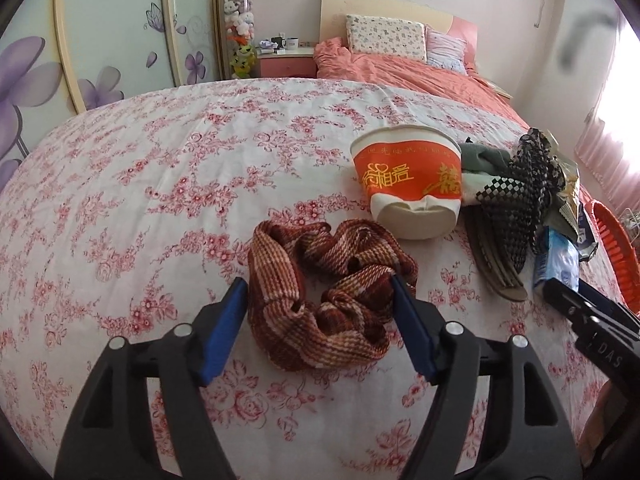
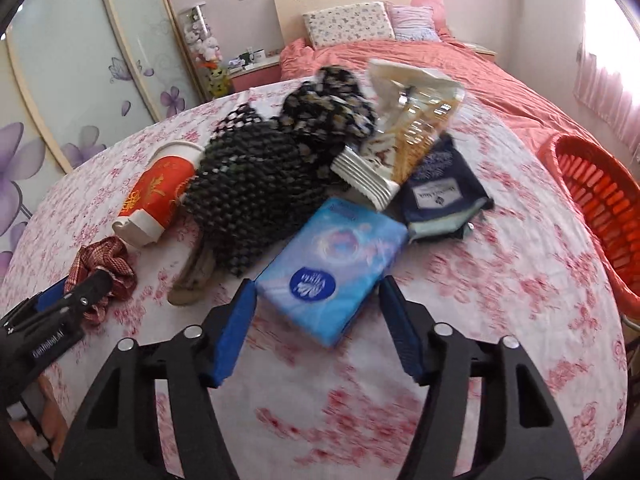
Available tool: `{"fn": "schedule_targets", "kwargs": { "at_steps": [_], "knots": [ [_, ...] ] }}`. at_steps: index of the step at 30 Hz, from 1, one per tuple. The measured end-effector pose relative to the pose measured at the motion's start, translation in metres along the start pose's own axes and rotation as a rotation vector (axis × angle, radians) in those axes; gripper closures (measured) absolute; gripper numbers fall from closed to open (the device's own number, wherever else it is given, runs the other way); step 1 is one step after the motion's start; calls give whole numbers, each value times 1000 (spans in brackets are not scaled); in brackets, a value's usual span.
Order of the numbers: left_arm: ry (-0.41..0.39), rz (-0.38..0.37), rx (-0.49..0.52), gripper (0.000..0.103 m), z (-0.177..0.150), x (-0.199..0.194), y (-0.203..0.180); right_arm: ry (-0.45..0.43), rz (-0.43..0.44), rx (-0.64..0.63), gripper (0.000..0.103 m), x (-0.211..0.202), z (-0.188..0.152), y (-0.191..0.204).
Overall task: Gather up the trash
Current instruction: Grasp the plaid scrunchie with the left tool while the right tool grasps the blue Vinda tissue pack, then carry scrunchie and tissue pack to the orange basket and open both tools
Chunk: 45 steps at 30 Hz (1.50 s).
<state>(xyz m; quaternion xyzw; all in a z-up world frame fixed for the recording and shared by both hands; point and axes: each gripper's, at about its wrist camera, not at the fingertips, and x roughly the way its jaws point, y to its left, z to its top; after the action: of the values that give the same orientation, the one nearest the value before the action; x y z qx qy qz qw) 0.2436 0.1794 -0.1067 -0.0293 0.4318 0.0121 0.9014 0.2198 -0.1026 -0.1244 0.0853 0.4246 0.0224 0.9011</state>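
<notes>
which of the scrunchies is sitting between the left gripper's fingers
The reddish-brown plaid scrunchie. It lies between the open left gripper fingers, apart from the pile. The black patterned scrunchie sits far back atop the dark mesh cloth.

This was a home bedroom. A bed (image 1: 420, 68) with a coral duvet and floral pillows (image 1: 386, 36) stood at the upper centre, a pink nightstand (image 1: 286, 65) beside it, and a flower-printed sliding wardrobe (image 1: 100, 32) filled the upper left, near a tall case of plush toys (image 1: 239, 24)
</notes>
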Motion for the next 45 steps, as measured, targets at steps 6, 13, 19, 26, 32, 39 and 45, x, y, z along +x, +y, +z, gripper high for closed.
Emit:
{"fn": "schedule_targets", "kwargs": {
  "at_steps": [6, 13, 19, 26, 32, 39, 45],
  "knots": [
    [5, -8, -22, 27, 0, 4, -3, 23, -3, 50, 33, 6, 8, 13],
    [-1, -20, -30, 35, 0, 7, -6, 8, -94, 35, 41, 15, 14, 13],
    [1, 8, -28, 27, -5, 4, -8, 0, -87, 3, 45, 10, 7, 4],
    [-7, -41, -20, 61, -8, -3, -9, 17, -22, 29, 54, -6, -4, -7],
    [-38, -62, -36, 69, -7, -20, -5, -18, 31, 44, 54, -31, -11, -18],
    [-103, -62, -21, 69, -6, -52, -13, -78, 74, 41, 54, -59, -13, -21],
    [-163, -110, 0, 69, -3, -88, -33, -130, 79, 38, 54, -81, -9, -27]
  ]
}}
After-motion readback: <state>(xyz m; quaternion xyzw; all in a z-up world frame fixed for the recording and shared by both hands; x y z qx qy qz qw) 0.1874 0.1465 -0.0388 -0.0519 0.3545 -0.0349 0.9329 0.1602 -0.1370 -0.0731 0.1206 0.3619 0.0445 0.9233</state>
